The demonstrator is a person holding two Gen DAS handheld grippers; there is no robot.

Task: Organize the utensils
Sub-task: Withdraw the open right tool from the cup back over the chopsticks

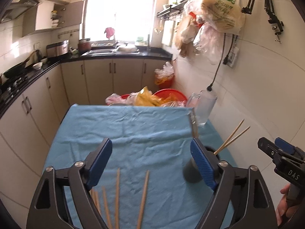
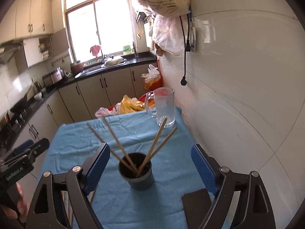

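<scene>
Four chopsticks [image 2: 131,148] in cup [image 2: 141,179]

Blue cloth [image 2: 118,200]; dark cup [image 2: 135,170]; tan chopsticks [image 2: 154,147].

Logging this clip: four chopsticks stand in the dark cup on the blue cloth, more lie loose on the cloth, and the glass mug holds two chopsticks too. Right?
Not quite. In the right wrist view the glass mug holds no chopsticks. The rest stands: four chopsticks stand in the dark cup on the blue cloth, and loose chopsticks lie on it.
</scene>
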